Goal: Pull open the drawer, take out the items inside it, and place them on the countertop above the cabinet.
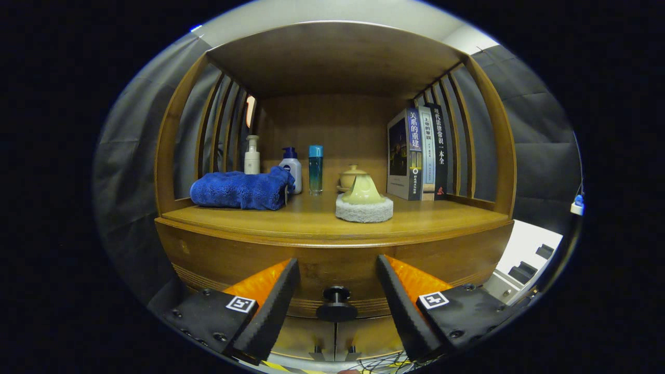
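A wooden cabinet stands in front of me, its drawer (332, 265) closed under the countertop (311, 221). The drawer's dark round knob (336, 301) sits between my two fingers, a little ahead of them and untouched. My gripper (336, 270) is open, with nothing held. The drawer's contents are hidden.
On the countertop lie a folded blue towel (241, 189) at the left, a cream pump bottle (252, 156), a white pump bottle (291, 167), a blue tube bottle (315, 169), a pale dish brush on a white pad (363, 203), and upright books (418, 153) at the right. Slatted sides and a shelf roof enclose it.
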The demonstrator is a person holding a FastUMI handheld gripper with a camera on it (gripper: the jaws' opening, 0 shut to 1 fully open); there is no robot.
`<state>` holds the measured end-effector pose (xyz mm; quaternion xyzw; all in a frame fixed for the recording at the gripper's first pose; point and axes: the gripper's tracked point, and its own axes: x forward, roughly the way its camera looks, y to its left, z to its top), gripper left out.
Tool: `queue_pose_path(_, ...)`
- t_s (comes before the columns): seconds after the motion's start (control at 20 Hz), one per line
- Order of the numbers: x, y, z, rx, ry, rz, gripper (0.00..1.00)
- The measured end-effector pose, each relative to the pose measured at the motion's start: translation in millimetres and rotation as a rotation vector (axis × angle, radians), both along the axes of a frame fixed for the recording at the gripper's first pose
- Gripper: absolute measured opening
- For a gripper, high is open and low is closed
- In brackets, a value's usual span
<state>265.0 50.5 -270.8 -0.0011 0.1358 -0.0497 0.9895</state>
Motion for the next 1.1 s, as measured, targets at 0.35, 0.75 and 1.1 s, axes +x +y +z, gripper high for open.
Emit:
queue_pose_path(0.35, -57, 11, 65, 0.006, -0.075, 0.027, 0.97)
queue_pose_path(0.75, -146, 26, 131, 0.055, -0.111, 0.055, 0.97)
queue_pose_path(1.1, -207, 27, 204, 0.007, -0.146, 0.069, 0.97)
